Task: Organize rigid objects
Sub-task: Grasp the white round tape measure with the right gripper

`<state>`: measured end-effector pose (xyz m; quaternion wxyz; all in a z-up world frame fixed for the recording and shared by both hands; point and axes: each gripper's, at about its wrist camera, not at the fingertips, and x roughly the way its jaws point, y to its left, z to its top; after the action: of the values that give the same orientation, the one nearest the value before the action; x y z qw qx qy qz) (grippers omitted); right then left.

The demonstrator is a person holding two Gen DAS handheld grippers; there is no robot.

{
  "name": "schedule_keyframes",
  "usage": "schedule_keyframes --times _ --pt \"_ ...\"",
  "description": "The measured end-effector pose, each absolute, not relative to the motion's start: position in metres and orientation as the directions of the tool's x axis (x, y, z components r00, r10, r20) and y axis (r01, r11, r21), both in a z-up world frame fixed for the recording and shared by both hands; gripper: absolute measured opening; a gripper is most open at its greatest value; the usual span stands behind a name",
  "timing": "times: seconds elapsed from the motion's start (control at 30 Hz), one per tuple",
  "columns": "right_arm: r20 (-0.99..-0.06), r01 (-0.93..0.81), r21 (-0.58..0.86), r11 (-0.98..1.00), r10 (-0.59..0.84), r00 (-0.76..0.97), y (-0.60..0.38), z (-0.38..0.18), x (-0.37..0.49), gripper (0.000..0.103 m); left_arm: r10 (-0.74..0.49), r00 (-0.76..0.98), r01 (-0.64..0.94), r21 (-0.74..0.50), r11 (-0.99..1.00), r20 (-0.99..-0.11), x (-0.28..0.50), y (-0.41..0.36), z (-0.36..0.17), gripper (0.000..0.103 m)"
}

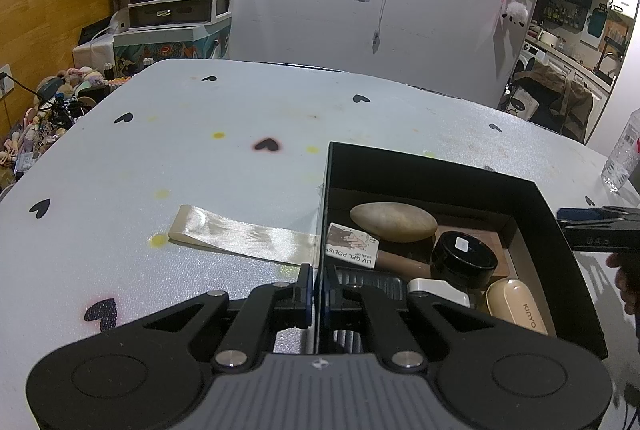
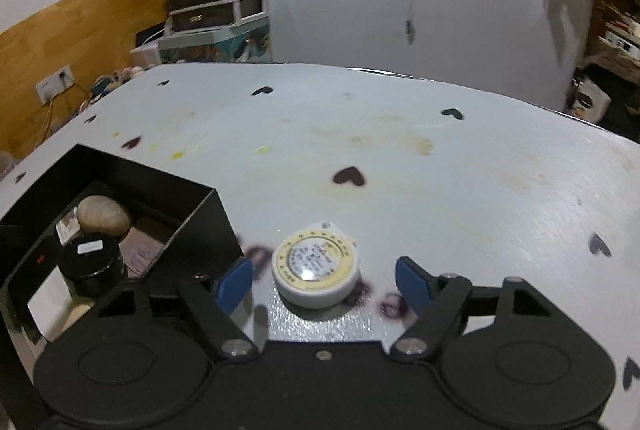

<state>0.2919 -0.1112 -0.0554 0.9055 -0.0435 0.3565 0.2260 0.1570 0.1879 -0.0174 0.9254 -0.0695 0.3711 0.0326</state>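
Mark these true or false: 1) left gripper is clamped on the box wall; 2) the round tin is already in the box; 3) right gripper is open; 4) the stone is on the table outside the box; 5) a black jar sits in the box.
1) True. The left gripper is shut on the near wall of the black box.
2) False. The round tin lies on the table, beside the box.
3) True. The right gripper is open, with the tin between its fingers.
4) False. The stone lies inside the box.
5) True. The black jar is in it.
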Motion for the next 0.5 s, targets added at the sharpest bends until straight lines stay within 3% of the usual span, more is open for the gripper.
schedule_keyframes --times 0.13,0.27,0.5 --pt "-0.677 -0.451 0.084 0.888 0.384 0.628 -0.1099 -0.0616 0.3009 0.069 0.009 0.722 -0.112 -0.104 0.988 -0.692 0.1572 0.1881 -0.0175 0.004" --pt "-0.671 -0.476 0.074 0.876 0.397 0.626 -0.1061 -0.0652 0.3000 0.055 0.009 0.721 -0.113 -0.104 0.988 -0.693 0.1574 0.1872 -0.0186 0.004" --pt "-0.664 -0.443 0.067 0.894 0.372 0.649 -0.1098 -0.0616 0.2929 0.055 0.010 0.720 -0.113 -0.103 0.988 -0.694 0.1577 0.1867 -0.0195 0.004"
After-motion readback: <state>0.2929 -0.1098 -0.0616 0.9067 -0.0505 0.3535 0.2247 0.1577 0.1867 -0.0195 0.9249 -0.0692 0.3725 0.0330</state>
